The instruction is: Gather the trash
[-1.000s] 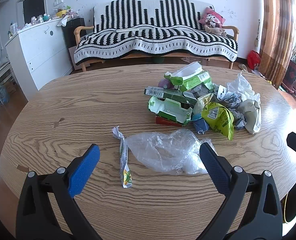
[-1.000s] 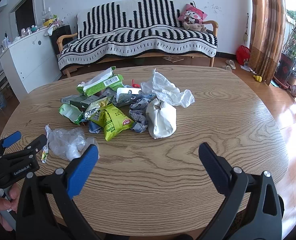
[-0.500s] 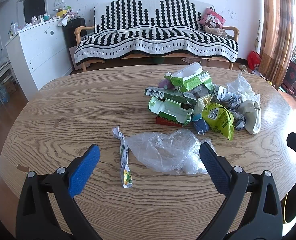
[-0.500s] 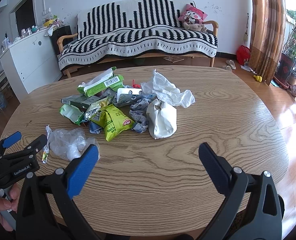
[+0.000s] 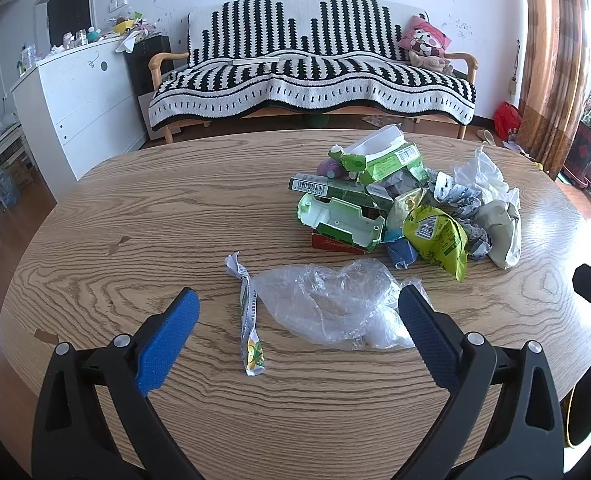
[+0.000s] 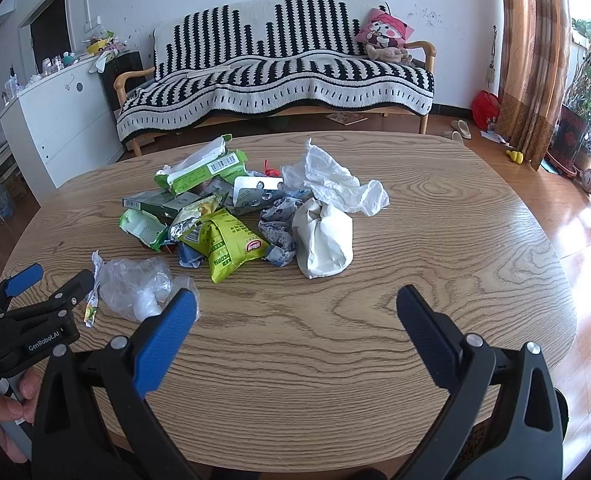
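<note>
left wrist view: left gripper (image 5: 295,306) spread wide, nothing held, hovering low over table (image 5: 175,208) w/ clear plastic bag (image 5: 331,304) just ahead, between the pads. thin wrapper strip (image 5: 249,320) lies just beside bag, on its left. main trash pile (image 5: 395,208) sits further back, right of centre: green cartons, yellow-green snack pouch (image 5: 439,240), crumpled paper, white bag.

right wrist view: right gripper (image 6: 295,312) also spread wide, empty, over bare wood, pile (image 6: 235,216) ahead-left; white bag (image 6: 323,236) nearest to it.

handling (est.): clear bag v. light, soft, slippery film; will collapse and slide, so pinch a bunched fold near the middle, not a loose edge. strip is flat on the wood, hard to get under; prob. easier to take at its raised twisted end. cartons stiffer, grip by a wall.

room: table edge close under both grippers, plenty of bare wood left and front. dark round opening (image 5: 583,404) below table edge at right, maybe a bin, can't tell.
</note>
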Demonstrator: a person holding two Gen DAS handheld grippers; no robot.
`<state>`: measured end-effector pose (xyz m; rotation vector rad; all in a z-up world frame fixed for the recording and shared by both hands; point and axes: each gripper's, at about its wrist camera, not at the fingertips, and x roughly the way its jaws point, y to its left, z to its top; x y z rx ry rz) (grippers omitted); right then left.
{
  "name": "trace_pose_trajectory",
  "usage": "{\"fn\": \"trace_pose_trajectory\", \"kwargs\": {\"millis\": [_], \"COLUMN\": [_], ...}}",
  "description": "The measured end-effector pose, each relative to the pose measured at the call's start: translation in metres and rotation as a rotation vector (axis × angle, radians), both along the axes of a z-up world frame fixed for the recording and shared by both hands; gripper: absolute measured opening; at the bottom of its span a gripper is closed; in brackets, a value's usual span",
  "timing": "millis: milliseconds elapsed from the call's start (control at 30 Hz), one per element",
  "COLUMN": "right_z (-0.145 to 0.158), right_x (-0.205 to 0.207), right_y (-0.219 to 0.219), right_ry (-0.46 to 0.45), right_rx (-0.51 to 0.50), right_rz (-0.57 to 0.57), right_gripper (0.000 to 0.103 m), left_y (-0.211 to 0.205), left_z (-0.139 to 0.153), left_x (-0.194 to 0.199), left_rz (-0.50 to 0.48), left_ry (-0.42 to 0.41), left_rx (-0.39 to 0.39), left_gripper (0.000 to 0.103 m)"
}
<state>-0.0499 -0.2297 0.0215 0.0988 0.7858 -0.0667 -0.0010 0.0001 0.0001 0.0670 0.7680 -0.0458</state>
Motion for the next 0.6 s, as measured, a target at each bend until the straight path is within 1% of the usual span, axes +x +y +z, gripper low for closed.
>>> {"fn": "trace_pose_trajectory", "kwargs": {"millis": [600], "right_z": [0.0003], "right_x": [-0.0003], "right_y": [-0.0003], "right_ry": [0.000], "right_rx": [0.001], "right_rz": [0.001], "right_gripper": [0.097], "left_y": [-0.0013], "left_z": [0.0000], "left_x": [-0.0015], "left_rz": [0.000], "left_ry": [0.001], "left_rx": [0.000], "left_gripper": [0.097]}}
